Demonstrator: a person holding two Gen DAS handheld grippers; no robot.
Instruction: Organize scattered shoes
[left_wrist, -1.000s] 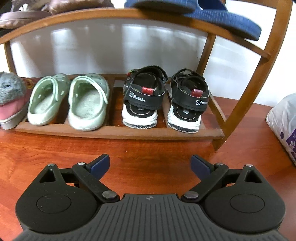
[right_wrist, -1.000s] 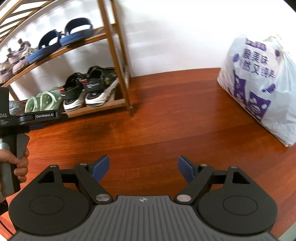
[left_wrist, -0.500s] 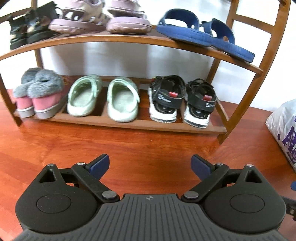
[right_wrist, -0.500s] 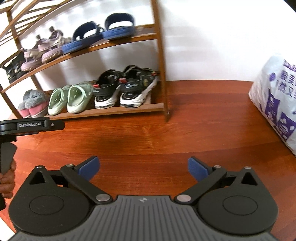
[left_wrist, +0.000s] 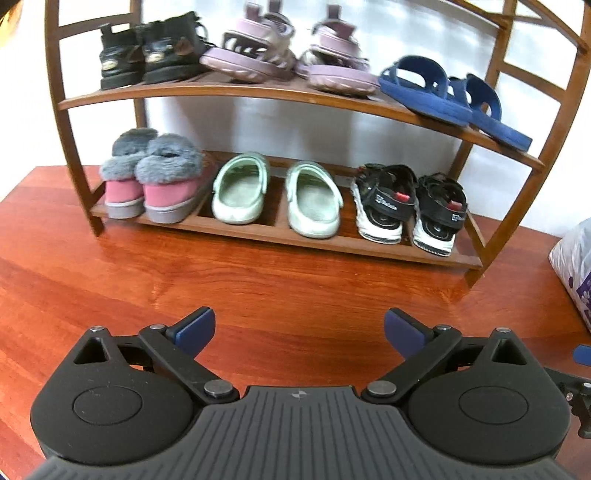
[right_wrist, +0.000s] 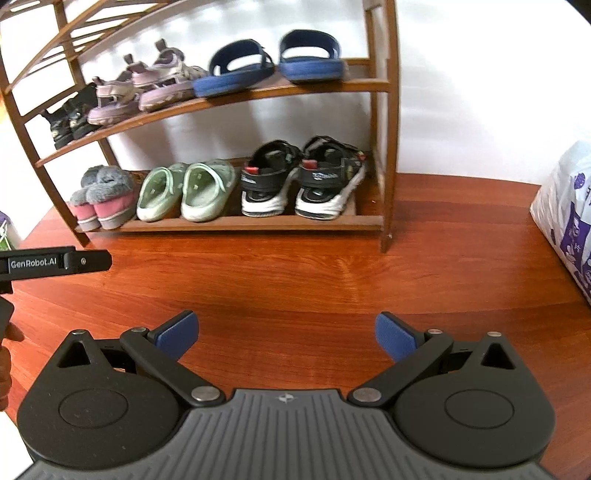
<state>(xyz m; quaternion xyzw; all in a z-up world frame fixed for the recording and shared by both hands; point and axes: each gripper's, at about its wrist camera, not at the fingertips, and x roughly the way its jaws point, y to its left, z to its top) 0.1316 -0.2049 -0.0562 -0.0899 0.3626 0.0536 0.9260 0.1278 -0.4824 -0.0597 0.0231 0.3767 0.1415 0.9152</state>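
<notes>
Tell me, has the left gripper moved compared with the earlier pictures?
Yes. The left gripper has backed away from the brown wooden shoe rack and risen: the rack looks smaller, and its upper shelf is now in full view.

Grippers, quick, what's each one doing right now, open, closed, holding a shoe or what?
Left gripper: open, nothing between its fingers, only bare floor.
Right gripper: open wide, holding nothing.

Left tool (left_wrist: 300, 329): black ribbed body, round discs, silver screws, blue fingertips (left_wrist: 194, 329). Right tool (right_wrist: 284, 332) matches; "GenRobot.AI" lettering shows.
</notes>
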